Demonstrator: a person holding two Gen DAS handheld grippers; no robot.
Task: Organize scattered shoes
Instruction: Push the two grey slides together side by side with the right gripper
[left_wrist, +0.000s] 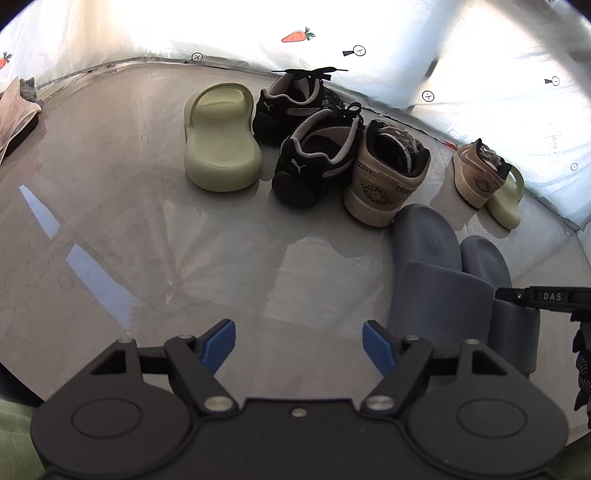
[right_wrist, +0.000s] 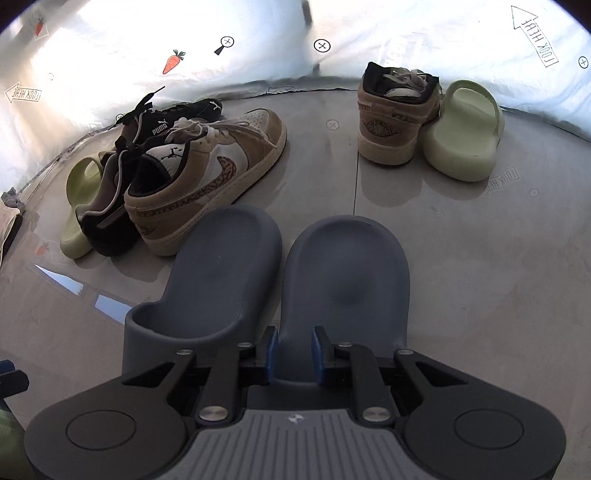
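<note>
1. The left gripper hangs over bare floor, jaws spread wide, holding nothing.
2. The right gripper is clenched on the strap of one blue slide, which sits just beside its mate, heels pointing away.
3. Beyond them lie a tan sneaker, black sneakers and a green slide in a cluster.
4. Well apart, a second tan sneaker touches another green slide near the white backdrop.
</note>
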